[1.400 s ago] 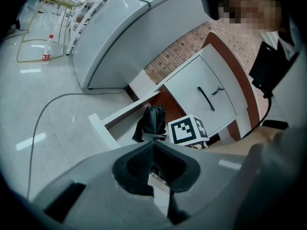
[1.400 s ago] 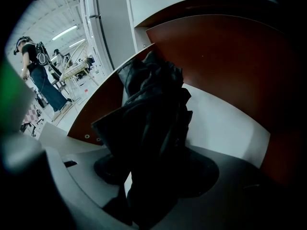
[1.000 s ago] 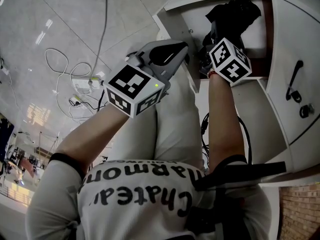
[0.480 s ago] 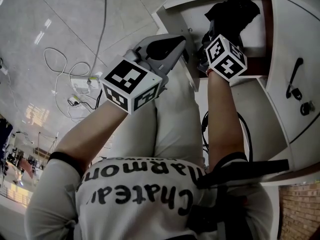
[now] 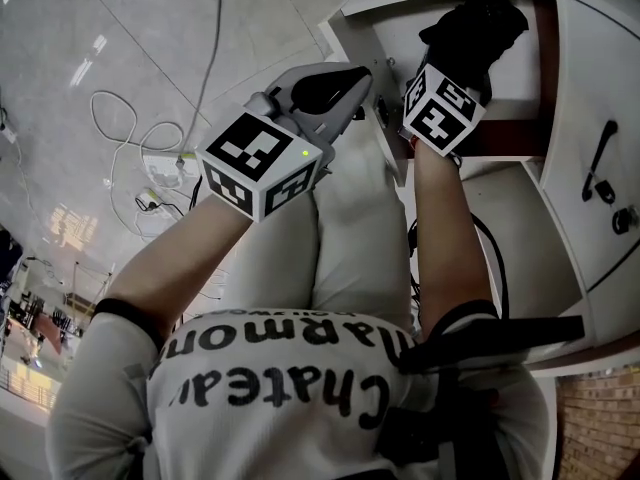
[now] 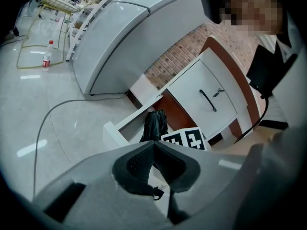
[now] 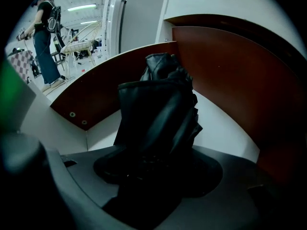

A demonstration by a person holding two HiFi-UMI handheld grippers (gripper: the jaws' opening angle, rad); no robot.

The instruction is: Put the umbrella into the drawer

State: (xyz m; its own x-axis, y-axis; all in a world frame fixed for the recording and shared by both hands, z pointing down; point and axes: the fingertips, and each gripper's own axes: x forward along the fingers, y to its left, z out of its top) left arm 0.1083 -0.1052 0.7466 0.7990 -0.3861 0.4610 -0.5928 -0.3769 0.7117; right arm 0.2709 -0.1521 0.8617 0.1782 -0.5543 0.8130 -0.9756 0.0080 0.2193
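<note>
In the head view we see one folded black umbrella (image 5: 478,30) at one o'clock, inside the single open white drawer (image 5: 345,28), with the right gripper (image 5: 455,68) on it. The left gripper (image 5: 352,86) sits at its nine o'clock, beside the drawer's front. Floor cables (image 5: 120,128) lie at nine o'clock, and one black door handle (image 5: 598,163) at three.

In the left gripper view, its jaws meet on nothing. One bottle (image 6: 47,60) stands at ten o'clock.

In the right gripper view, the jaws clamp the umbrella. Brown drawer walls (image 7: 225,75) rise behind it, and one person (image 7: 45,42) stands at ten o'clock.
</note>
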